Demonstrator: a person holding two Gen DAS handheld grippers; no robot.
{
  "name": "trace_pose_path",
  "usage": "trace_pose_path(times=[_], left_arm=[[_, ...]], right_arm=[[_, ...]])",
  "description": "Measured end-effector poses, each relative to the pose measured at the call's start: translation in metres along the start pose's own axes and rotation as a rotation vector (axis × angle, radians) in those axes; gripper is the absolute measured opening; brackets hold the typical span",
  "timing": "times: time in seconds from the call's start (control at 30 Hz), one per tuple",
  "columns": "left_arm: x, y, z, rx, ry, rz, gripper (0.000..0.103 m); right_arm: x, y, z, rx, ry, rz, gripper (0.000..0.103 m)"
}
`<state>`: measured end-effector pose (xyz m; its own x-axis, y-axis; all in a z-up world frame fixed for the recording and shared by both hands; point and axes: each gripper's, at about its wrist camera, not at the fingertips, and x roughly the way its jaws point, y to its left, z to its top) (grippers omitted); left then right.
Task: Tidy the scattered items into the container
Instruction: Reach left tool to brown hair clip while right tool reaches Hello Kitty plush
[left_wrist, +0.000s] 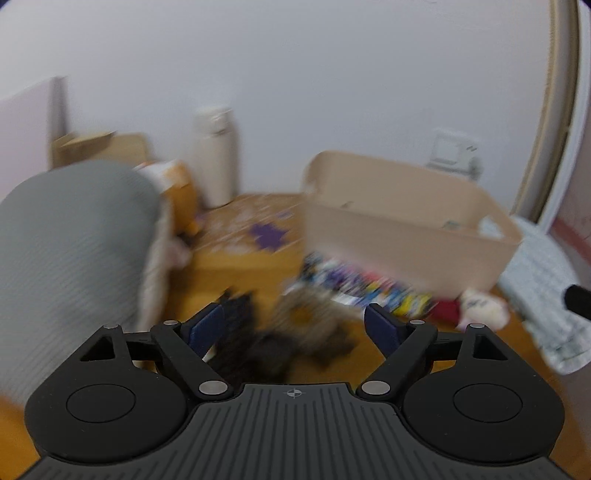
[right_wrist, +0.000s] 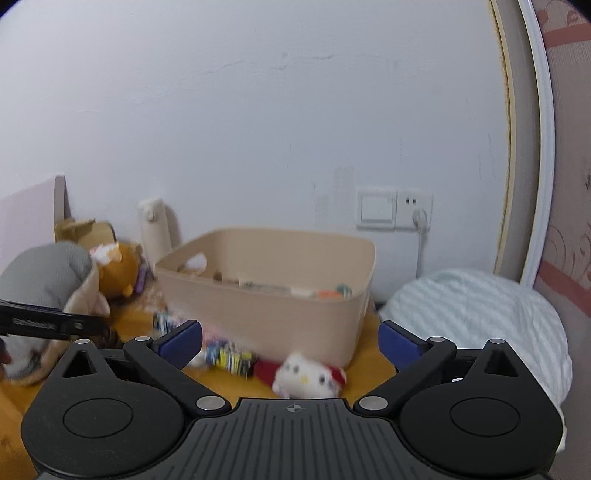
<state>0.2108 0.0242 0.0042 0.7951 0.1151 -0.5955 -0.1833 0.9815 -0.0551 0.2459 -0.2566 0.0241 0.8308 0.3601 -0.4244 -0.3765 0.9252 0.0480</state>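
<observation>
Now both hands are between pickups: left gripper (left_wrist: 293, 326) and right gripper (right_wrist: 290, 341) gape wide, empty. Bin (right_wrist: 273, 291) sits by the wall, white plush (right_wrist: 308, 374) just before it. Next, I'd say, drop onto that plush.

The right gripper (right_wrist: 290, 341) stands wide open and empty over the wooden floor (right_wrist: 218, 386). A white cat plush (right_wrist: 308, 376) lies at 6 o'clock from the beige bin (right_wrist: 273, 317), colourful packets (right_wrist: 229, 356) at its 7. A grey cushion (right_wrist: 44, 273) sits at 9, a striped pillow (right_wrist: 480, 314) at 3.
</observation>
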Motion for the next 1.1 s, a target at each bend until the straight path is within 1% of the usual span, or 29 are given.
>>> trace_pose_path(times=[0.13, 0.17, 0.23, 0.3, 0.47, 0.57, 0.73, 0.83, 1.03, 1.1], left_arm=[[-0.002, 0.023, -0.023, -0.074, 0.052, 0.019, 0.085], [-0.001, 0.026, -0.028, -0.080, 0.063, 0.029, 0.085], [0.002, 0.028, -0.034, -0.072, 0.084, 0.043, 0.085], [0.004, 0.027, -0.040, -0.067, 0.102, 0.038, 0.085], [0.013, 0.027, -0.050, -0.072, 0.122, 0.025, 0.085], [0.018, 0.029, -0.052, -0.080, 0.120, 0.034, 0.085], [0.029, 0.038, -0.049, -0.065, 0.112, 0.076, 0.085], [0.037, 0.039, -0.048, -0.031, 0.111, 0.099, 0.085], [0.056, 0.036, -0.044, 0.019, 0.121, 0.102, 0.085], [0.062, 0.035, -0.042, 0.016, 0.117, 0.118, 0.085]], right_arm=[[-0.001, 0.014, -0.021, -0.083, 0.048, -0.013, 0.103], [0.001, 0.018, -0.025, -0.102, 0.062, -0.021, 0.103], [0.005, 0.022, -0.032, -0.118, 0.085, -0.027, 0.103], [0.008, 0.023, -0.036, -0.116, 0.102, -0.027, 0.103], [0.013, 0.025, -0.045, -0.142, 0.129, -0.069, 0.103], [0.018, 0.026, -0.048, -0.166, 0.148, -0.097, 0.103], [0.033, 0.026, -0.055, -0.223, 0.181, -0.163, 0.103], [0.044, 0.022, -0.058, -0.218, 0.197, -0.163, 0.103], [0.068, 0.016, -0.058, -0.249, 0.216, -0.173, 0.103], [0.076, 0.012, -0.056, -0.251, 0.215, -0.173, 0.103]])
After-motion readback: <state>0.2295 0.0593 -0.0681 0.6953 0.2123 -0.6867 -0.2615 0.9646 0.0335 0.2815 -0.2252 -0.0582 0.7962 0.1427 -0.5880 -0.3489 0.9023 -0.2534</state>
